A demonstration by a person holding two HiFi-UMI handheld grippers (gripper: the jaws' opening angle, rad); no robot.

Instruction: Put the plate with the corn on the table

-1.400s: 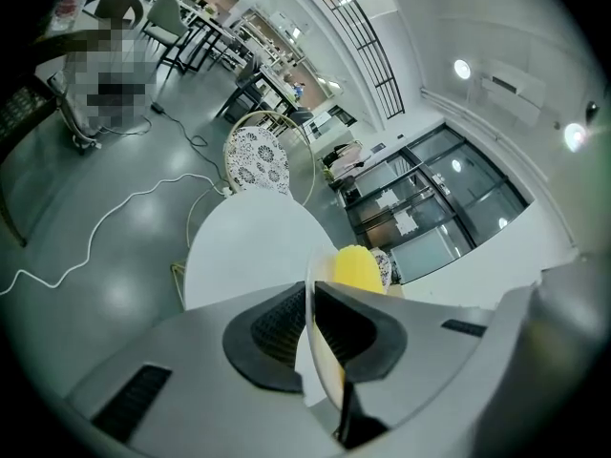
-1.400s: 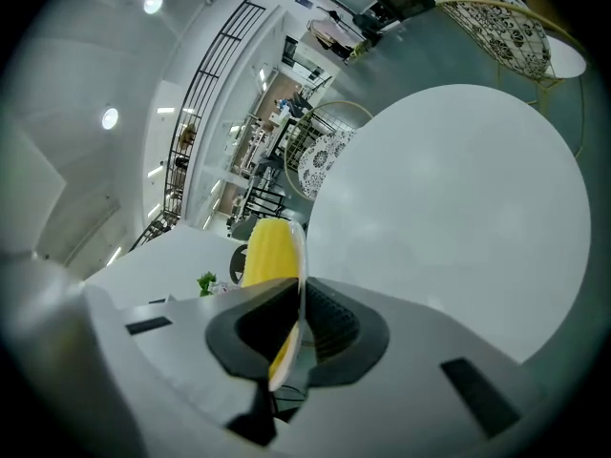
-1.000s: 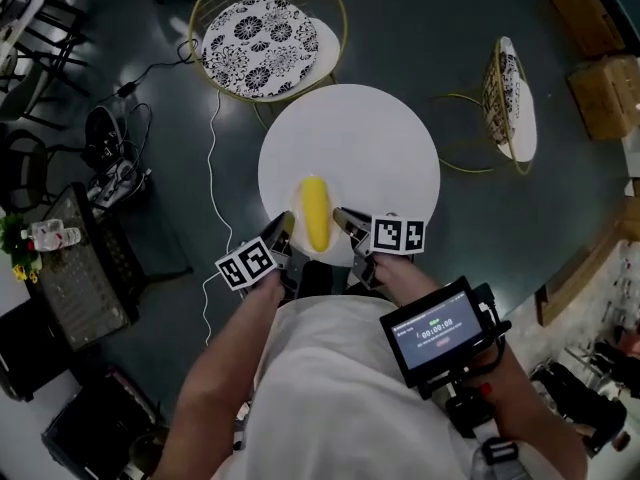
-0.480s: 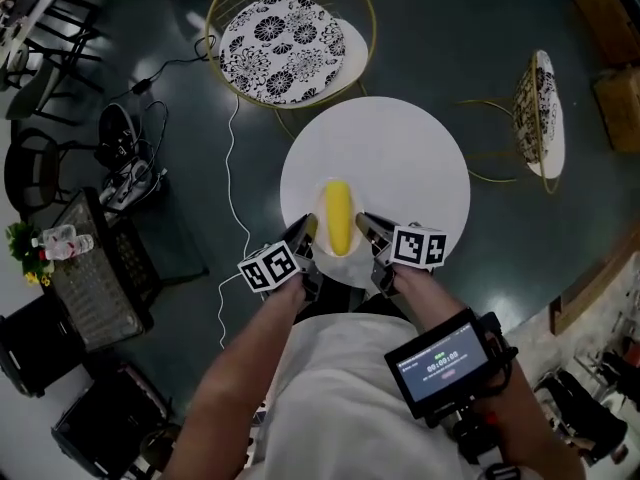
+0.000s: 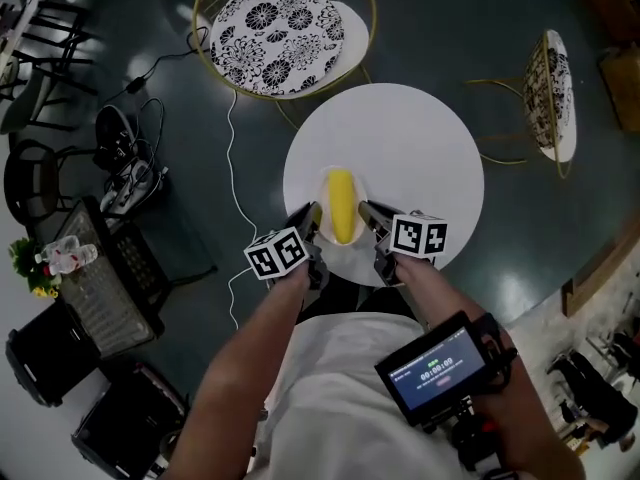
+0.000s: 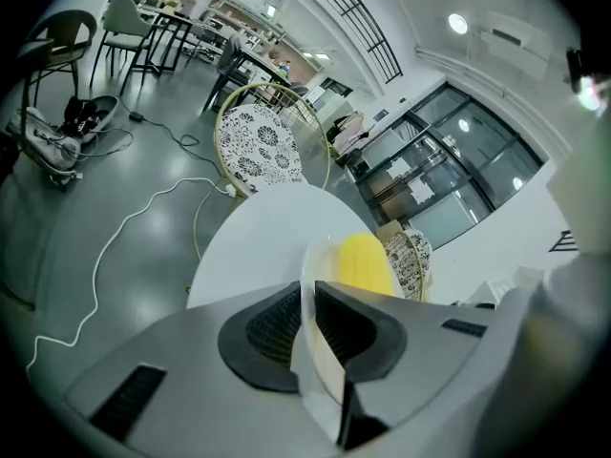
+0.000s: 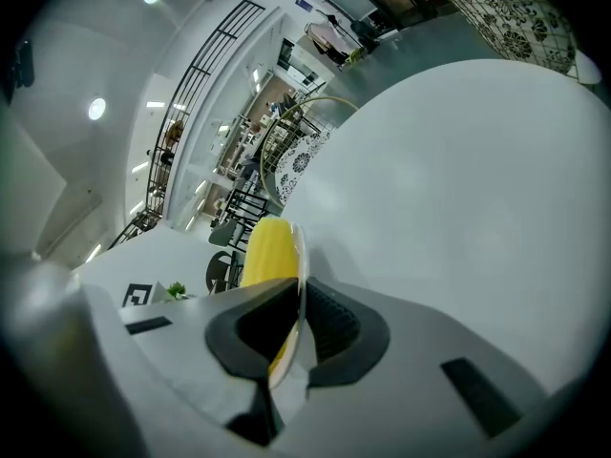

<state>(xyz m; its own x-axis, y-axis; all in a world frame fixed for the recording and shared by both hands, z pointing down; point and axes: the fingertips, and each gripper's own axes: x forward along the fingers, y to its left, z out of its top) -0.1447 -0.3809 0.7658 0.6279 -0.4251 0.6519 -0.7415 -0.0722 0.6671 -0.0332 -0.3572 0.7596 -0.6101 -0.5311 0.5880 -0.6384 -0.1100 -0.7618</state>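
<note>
A yellow corn cob (image 5: 341,205) lies on a white plate (image 5: 329,251) held over the near part of the round white table (image 5: 420,148). My left gripper (image 5: 311,219) is shut on the plate's left rim and my right gripper (image 5: 366,215) on its right rim. In the left gripper view the plate's rim (image 6: 315,351) stands edge-on between the jaws, with the corn (image 6: 364,262) beyond. In the right gripper view the rim (image 7: 298,284) runs between the jaws and the corn (image 7: 265,252) shows to its left. Whether the plate touches the table is hidden.
A gold-wire chair with a patterned cushion (image 5: 280,23) stands behind the table, and a second chair (image 5: 553,93) at the right. A white cable (image 5: 232,158) trails over the dark floor at the left. A black trolley (image 5: 95,278) and gear stand at the far left.
The plate with the corn, held by both grippers, has moved farther over the table. The head view shifted a little, and both grips are unchanged.
</note>
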